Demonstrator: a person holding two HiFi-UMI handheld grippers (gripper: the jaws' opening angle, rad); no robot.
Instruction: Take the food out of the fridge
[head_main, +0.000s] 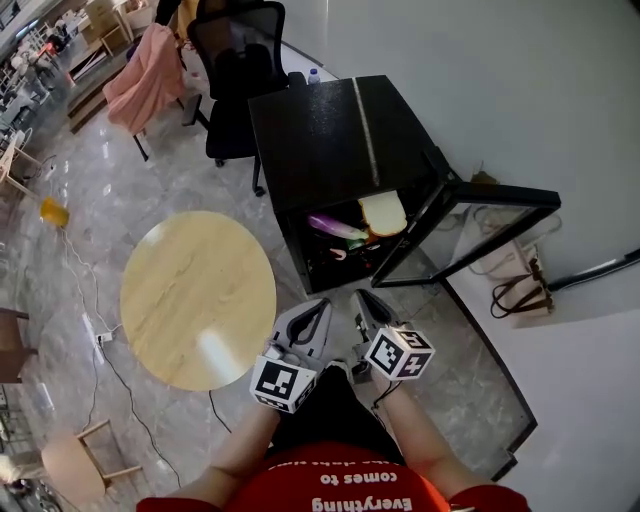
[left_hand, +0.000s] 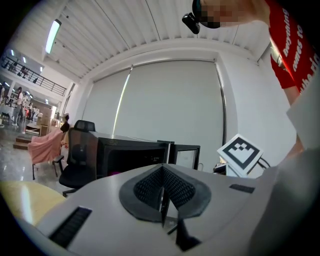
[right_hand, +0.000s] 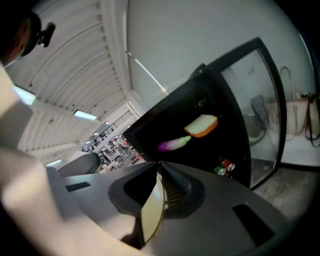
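A person is holding 2 grippers just short of the black fridge (head_main: 330, 130), whose glass door (head_main: 470, 235) is standing swung wide. The left gripper (head_main: 316, 308) is pointing toward the fridge with its jaws pressed together. The right gripper (head_main: 362, 298), just beside it and nearer the fridge door, is also showing its jaws pressed tight against each other. Neither is touching the fridge. The food is sitting inside the fridge: a slice of bread (head_main: 383, 213) is lying on the upper shelf at the door side, with a purple eggplant (head_main: 335, 226) just beside it. Small red and green cans (right_hand: 225, 167) are resting low in the fridge. A round wooden desk (head_main: 198, 298) is standing near the fridge, on the side away from the door, and a black office chair (head_main: 236, 60) is standing behind the fridge.
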